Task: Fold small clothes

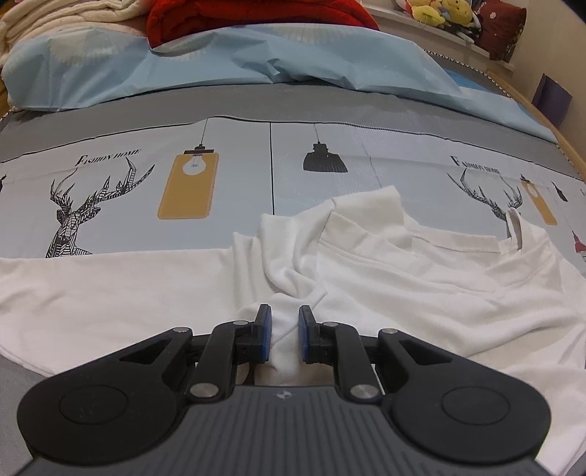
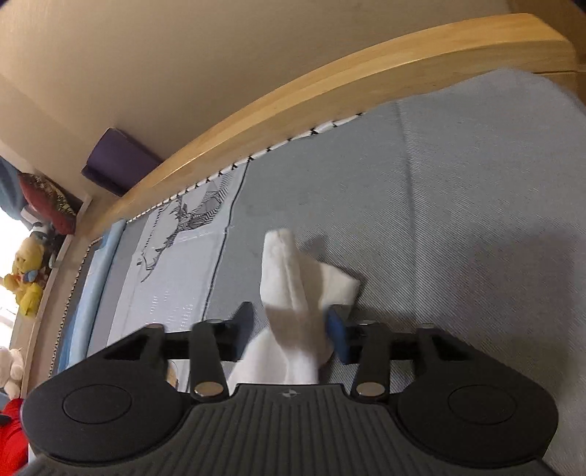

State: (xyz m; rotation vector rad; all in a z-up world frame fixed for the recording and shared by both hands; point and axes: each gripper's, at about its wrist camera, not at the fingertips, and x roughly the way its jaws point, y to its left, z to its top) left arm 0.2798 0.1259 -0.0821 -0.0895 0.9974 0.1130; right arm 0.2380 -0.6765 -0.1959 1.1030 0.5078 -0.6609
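My left gripper (image 1: 285, 335) sits low over the white shirt (image 1: 384, 278), its blue pads (image 1: 264, 338) narrowly apart with a ridge of the white cloth running up between them; whether they actually pinch it I cannot tell. The shirt lies spread on the bed sheet (image 1: 234, 146), across the near part of the bed, its long axis running side to side in my left view. Its collar (image 1: 370, 216) points away from me, toward the printed band of deer and lamps, and a bunched fold rises just ahead of my left pads. One plain span of the shirt stretches flat toward the left edge of the bed; the other side is rumpled toward the right edge.

My right gripper (image 2: 289, 331) has a tuft of the same white cloth (image 2: 293, 293) between its fingers, and the cloth stands up tall past them, its tip pointing toward the wooden bed rail (image 2: 329, 95). The blue pad (image 2: 338, 337) on one side touches the cloth; the other finger is blurred, so I cannot say the grip is closed.

Beyond the shirt lies a light blue duvet (image 1: 256, 62), with a red blanket (image 1: 256, 14) behind it. On the shelf (image 1: 439, 33) at the far right corner sit yellow plush toys (image 1: 439, 11).
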